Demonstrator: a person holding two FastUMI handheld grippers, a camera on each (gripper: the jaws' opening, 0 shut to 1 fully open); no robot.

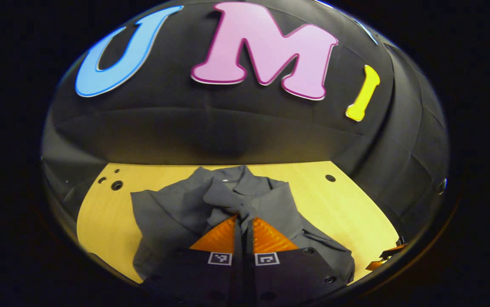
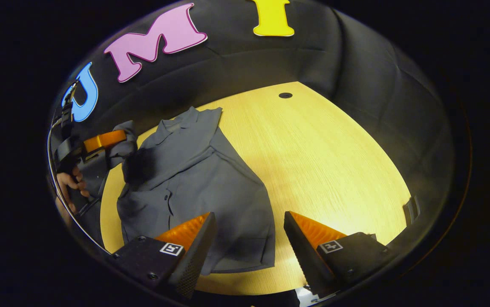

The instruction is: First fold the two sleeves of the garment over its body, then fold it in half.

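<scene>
Now a grey shirt [image 1: 177,209] is seen spread on the wooden tabletop [image 1: 347,204], its collar toward the black cloth wall. In the left gripper view, the left gripper [image 1: 242,224] is closed on a bunched fold of the shirt's sleeve [image 1: 228,200], the cloth pinched between both fingers and drawn over the body of the shirt. Small dark holes [image 1: 116,185] are seen in the tabletop near its far edge.

In the right gripper view, the shirt [image 2: 194,179] is shown lying flat across the left part of the tabletop [image 2: 321,162], its lower hem just beyond the fingertips. The right gripper [image 2: 249,226] is held with its fingers wide apart, nothing between them, above the shirt's lower right corner. At the far left of that view the left gripper [image 2: 115,143] is seen raised over the shirt's shoulder with grey cloth gathered at its tip, held by a hand [image 2: 70,181]
</scene>
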